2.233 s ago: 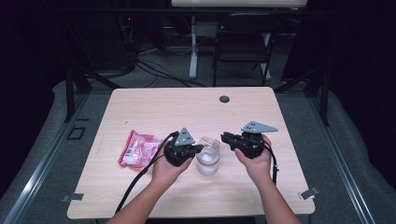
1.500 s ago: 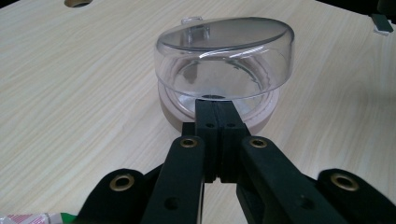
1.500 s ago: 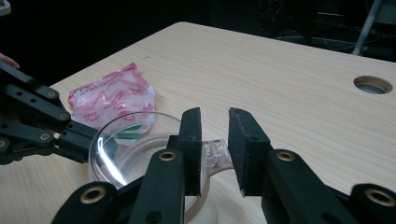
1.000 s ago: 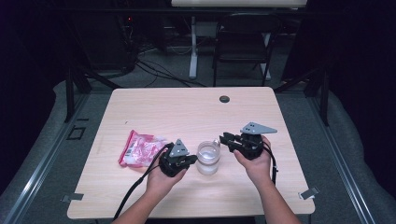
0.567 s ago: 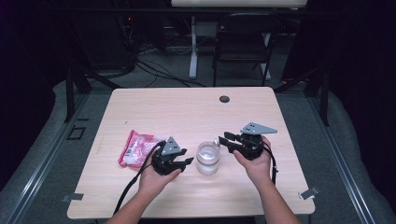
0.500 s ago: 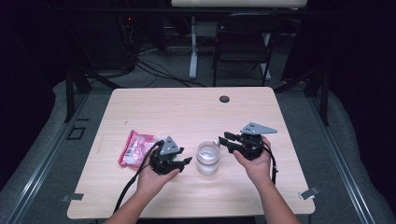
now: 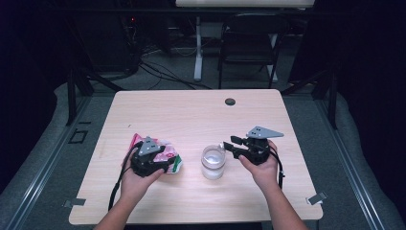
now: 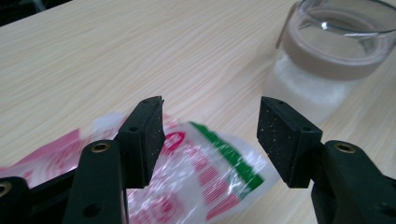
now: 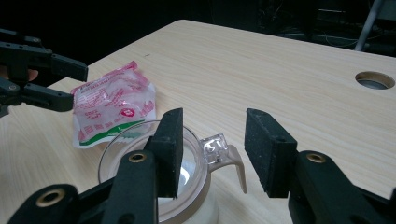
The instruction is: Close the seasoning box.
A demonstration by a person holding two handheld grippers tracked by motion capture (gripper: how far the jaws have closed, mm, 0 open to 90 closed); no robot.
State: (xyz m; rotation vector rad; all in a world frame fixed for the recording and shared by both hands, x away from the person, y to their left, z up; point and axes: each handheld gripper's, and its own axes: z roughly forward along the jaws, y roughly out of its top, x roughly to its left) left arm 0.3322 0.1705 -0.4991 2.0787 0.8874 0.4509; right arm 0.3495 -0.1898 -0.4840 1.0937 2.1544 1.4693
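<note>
A clear glass jar [image 7: 213,162] with white powder in its bottom stands open at the middle of the wooden table [image 7: 191,115]. Left of it lies a pink, red and green plastic packet [image 7: 173,163]. My left gripper [image 7: 168,162] hangs just over that packet [image 8: 205,172], jaws apart after just opening, pads off it; the jar [image 8: 336,60] is beyond. My right gripper [image 7: 230,146] sits at the jar's right rim. In the right gripper view its jaws [image 9: 219,151] have also just been opening, and the jar's clear tab [image 9: 217,148] shows in the gap, untouched.
A round cable hole [image 7: 230,101] sits near the table's far edge. A black chair [image 7: 251,43] and cables stand on the floor behind. The left gripper's cable [image 7: 117,184] trails toward the near edge. In the right gripper view the left gripper [image 9: 42,79] shows beside the packet [image 9: 114,109].
The left gripper left the jar, moved left across the table to the packet, and its jaws opened. The right gripper stayed by the jar and its jaws spread wider.
</note>
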